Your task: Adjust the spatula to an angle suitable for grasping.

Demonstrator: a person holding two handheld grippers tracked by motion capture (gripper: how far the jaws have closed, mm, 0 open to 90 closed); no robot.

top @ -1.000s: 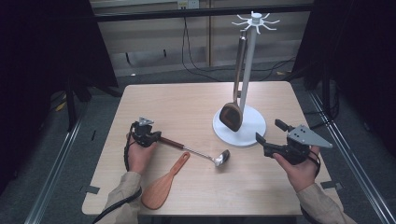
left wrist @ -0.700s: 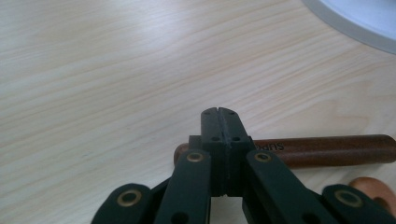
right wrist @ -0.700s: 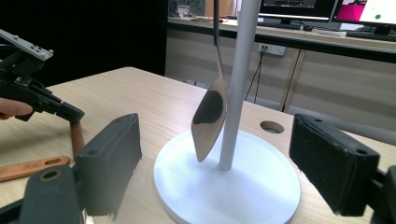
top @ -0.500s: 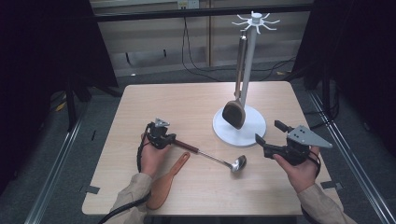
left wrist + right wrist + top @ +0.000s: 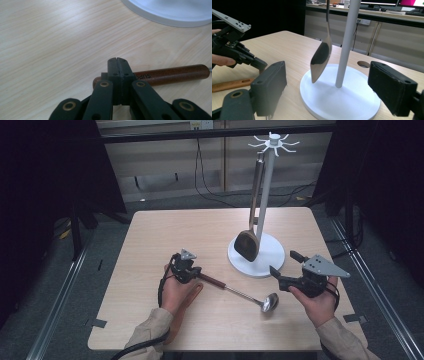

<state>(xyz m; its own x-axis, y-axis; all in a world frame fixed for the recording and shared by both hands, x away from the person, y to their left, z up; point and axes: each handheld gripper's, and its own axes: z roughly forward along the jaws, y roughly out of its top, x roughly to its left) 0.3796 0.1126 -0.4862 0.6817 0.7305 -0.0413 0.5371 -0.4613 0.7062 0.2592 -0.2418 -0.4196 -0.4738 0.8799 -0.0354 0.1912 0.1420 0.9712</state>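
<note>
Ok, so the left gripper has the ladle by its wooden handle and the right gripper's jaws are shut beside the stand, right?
Not quite. The right gripper has its jaws wide open, as the right gripper view shows, with nothing between them. The rest holds: the left gripper is shut on the ladle by its wooden handle, and the stand is beside the right one.

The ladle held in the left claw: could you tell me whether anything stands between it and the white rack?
Nothing visible does: bare table lies between the ladle and the rack.

The left gripper [image 5: 192, 271] lies low over the table, jaws pressed together, its hand [image 5: 175, 290] behind it. The right gripper [image 5: 283, 268] is held level, jaws wide apart.
</note>
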